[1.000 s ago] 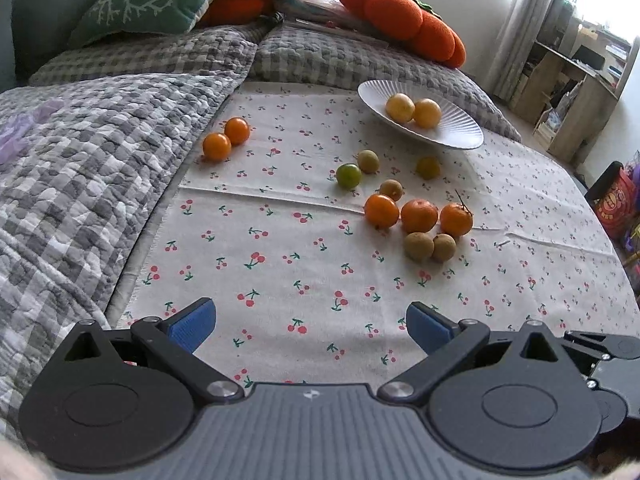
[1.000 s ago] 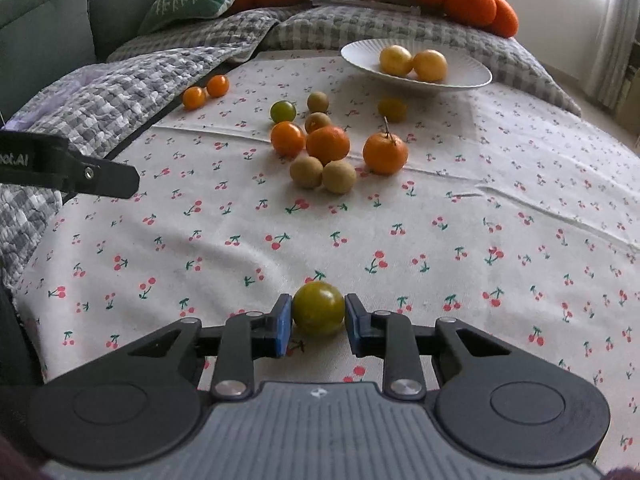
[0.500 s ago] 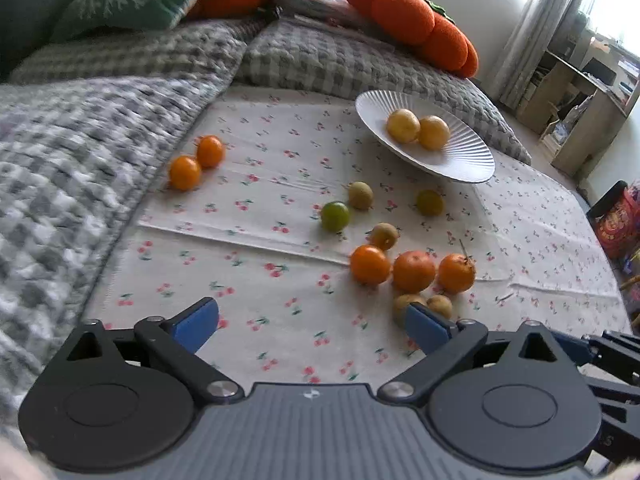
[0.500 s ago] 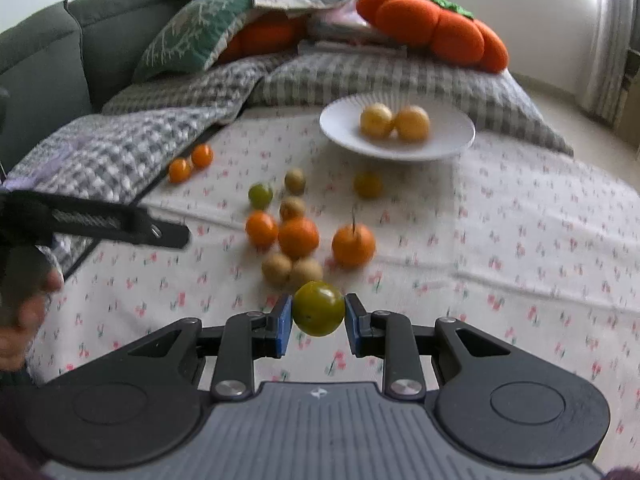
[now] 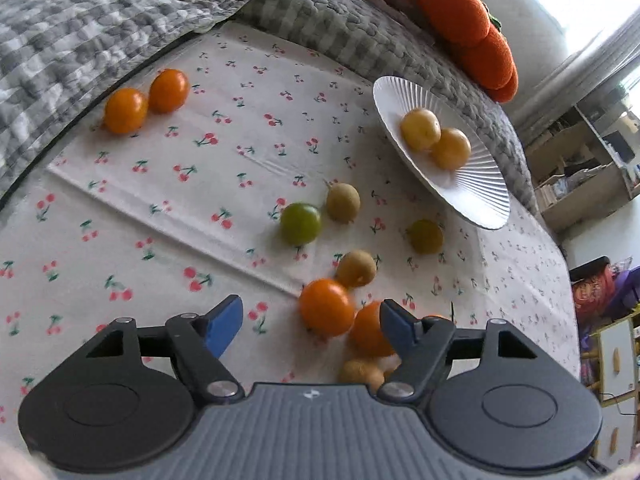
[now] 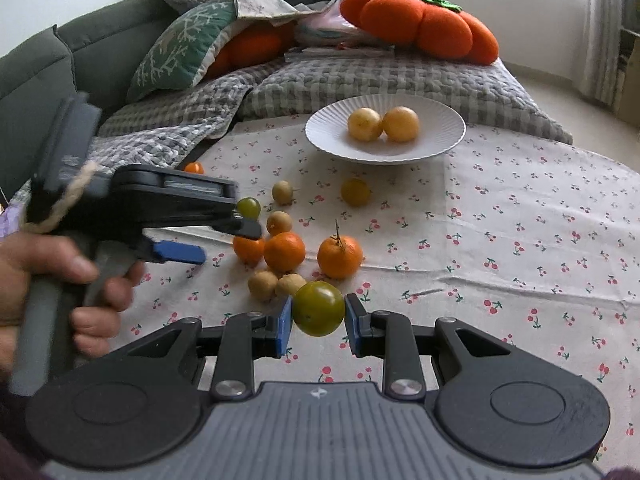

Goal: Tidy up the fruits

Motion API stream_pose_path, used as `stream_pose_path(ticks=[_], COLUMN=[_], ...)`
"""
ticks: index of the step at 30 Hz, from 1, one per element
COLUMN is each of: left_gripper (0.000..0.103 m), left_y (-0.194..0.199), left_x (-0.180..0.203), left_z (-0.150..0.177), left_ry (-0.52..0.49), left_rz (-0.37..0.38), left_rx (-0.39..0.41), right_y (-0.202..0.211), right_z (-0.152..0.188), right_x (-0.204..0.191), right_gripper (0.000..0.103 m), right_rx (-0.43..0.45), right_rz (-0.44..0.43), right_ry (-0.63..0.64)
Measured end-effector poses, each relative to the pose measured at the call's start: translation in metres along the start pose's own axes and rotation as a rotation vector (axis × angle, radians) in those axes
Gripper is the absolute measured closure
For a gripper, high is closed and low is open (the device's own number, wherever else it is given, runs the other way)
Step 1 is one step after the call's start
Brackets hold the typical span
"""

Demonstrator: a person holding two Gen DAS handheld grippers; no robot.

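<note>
The right gripper (image 6: 318,315) stays clamped on a small green fruit (image 6: 318,309) between its pads. The left gripper (image 5: 310,324) — tilted downward, jaws just closing — has nothing pressed between them.

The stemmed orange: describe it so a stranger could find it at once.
Start at the white plate on the cherry-print cloth. Come toward the camera to the cluster of three oranges. It is the rightmost one, standing slightly apart, the only one with a thin dark stem sticking up.
</note>
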State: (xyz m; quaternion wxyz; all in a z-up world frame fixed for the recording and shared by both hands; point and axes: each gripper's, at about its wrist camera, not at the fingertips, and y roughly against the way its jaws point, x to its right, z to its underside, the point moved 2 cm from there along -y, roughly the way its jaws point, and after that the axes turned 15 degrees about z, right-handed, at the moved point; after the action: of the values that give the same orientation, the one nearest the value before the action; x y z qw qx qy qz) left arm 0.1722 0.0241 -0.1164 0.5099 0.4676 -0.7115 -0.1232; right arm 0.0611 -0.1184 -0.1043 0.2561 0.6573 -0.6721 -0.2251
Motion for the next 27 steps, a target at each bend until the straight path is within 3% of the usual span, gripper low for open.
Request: stream_pose_path(ticks=[6, 13, 17, 27], left_gripper=[0.040, 0.087, 0.087, 0.088], left_y=[-0.014, -0.015, -0.016, -0.009], left_x=[0.012, 0.011, 0.007, 0.015], left_z=[0.000, -0.001, 0.002, 0.011], left_ry=[-0.052, -0.077, -0.070, -0.178], left_rz=[-0.045, -0.008, 0.007, -0.028], left_rx=[0.026, 0.057, 0.061, 0.053], right_y=[0.000, -0.002, 0.002, 0.006], right_z=[0.001, 0.000, -0.001, -0.003], right_x=[-0.001, 0.000, 0.000, 0.009], right_gripper=[0.078, 0.078, 0.078, 0.078], right_rx=[0.000, 0.003, 0.014, 0.026], right_rz=[-0.002, -0.002, -0.004, -0.002], right_ry=[0.002, -0.004, -0.007, -0.046])
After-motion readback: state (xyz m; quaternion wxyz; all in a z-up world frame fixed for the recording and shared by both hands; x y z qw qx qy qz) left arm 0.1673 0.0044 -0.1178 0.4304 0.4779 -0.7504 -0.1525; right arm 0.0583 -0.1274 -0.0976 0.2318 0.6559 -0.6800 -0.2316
